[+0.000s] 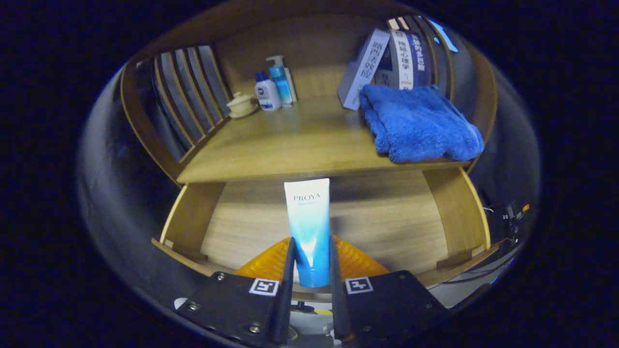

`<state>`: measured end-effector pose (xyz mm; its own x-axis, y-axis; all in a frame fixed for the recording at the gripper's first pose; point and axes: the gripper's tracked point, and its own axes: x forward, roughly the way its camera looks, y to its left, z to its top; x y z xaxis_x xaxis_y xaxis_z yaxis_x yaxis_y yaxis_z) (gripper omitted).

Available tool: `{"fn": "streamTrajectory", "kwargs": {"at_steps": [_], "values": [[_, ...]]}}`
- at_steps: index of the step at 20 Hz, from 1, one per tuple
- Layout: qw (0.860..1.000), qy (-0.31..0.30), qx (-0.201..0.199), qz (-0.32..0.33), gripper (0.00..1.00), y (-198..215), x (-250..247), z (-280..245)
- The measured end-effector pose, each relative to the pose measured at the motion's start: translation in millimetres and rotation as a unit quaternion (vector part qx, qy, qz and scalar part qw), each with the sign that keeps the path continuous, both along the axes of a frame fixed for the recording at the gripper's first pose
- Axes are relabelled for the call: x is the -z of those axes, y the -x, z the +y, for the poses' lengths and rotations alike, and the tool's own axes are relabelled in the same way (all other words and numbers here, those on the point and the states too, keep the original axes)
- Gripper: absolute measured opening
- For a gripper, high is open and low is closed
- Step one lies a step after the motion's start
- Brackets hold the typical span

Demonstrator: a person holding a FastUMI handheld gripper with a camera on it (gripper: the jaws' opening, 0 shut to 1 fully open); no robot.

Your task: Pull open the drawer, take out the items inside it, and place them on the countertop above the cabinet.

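1. The gripper [309, 263] pinches one blue-and-white tube [308, 227] by its lower end, a finger pressed on each side. The tube stands upright above the open drawer [387, 227], in front of the worktop's front edge.
2. Judged from this, the step in hand is carrying the tube up onto the worktop [290, 145]. Lift straight first so the tube's top clears the front edge, then go forward and set it down on the bare middle.
3. Keep the squeeze gentle; a soft tube may buckle or slip.
4. Left to right on the worktop: one small lidded pot [242, 104], two bottles [274, 89] touching each other, a few leaning books [387, 60] (count unsure), one folded blue towel [418, 123].
5. No other item shows in the drawer's visible floor.
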<state>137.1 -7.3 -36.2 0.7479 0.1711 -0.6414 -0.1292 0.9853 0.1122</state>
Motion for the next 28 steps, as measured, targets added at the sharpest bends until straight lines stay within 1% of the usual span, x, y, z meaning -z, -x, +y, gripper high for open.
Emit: {"fn": "streamTrajectory", "kwargs": {"at_steps": [3,6,9,11,13,15,17,19,24,28], "values": [[0.998,-0.021,-0.002,-0.054,0.36,7,-26,7],[0.993,-0.017,0.006,-0.115,0.36,2,-66,9],[0.983,-0.007,0.003,-0.186,0.35,-8,-114,20],[0.976,-0.007,-0.002,-0.216,0.36,-12,-141,30],[0.976,-0.002,-0.004,-0.219,0.35,-24,-155,39],[0.975,0.008,0.000,-0.220,0.35,-44,-163,47],[0.976,0.022,0.006,-0.218,0.35,-70,-163,47],[0.977,0.024,0.020,-0.212,0.35,-94,-158,46],[0.979,-0.011,0.074,-0.191,0.35,-149,-127,34],[0.984,-0.044,0.094,-0.147,0.35,-172,-85,35]]}}
